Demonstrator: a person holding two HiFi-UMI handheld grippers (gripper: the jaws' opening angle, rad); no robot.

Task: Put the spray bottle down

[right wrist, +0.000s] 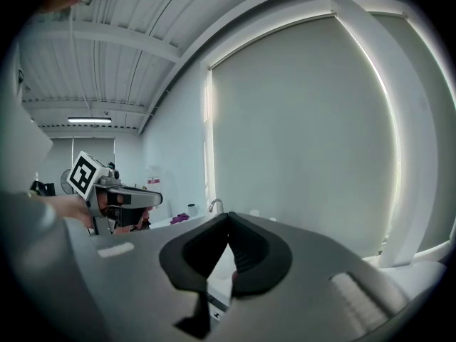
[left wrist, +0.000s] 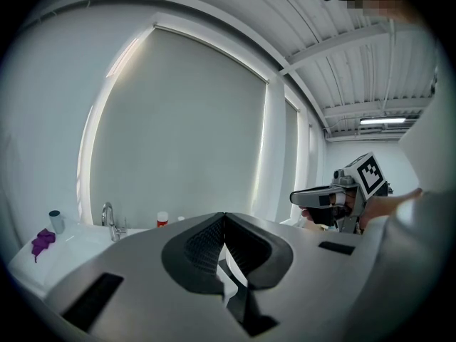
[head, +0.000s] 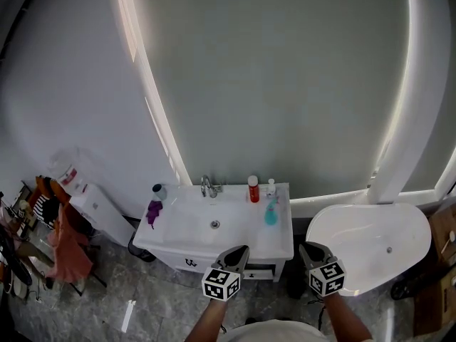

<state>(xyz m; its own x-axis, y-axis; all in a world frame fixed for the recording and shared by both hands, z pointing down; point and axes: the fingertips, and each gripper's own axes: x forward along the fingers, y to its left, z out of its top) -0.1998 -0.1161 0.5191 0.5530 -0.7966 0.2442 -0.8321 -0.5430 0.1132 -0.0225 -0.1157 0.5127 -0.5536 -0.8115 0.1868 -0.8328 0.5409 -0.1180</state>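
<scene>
Item: spray bottle (head: pixel 271 213). Teal translucent plastic with a pale trigger head, standing upright on the right ledge of the washbasin (head: pixel 187 228), apart from both tools.
Status: judged set down; nothing appears left but to withdraw.
Left hand-held gripper (head: pixel 239 250): ribbed dark pads pressed together, nothing between them.
Right hand-held gripper (head: pixel 308 248): likewise closed and empty.
Surroundings: glossy white ceramic basin, chrome tap (head: pixel 209 186), red cylindrical bottle (head: pixel 253 189), crumpled purple cloth (head: pixel 154 211).

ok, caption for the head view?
Left gripper and right gripper, both shut and empty, held before the white vanity sink; teal spray bottle stands on its countertop near the red bottle.
</scene>
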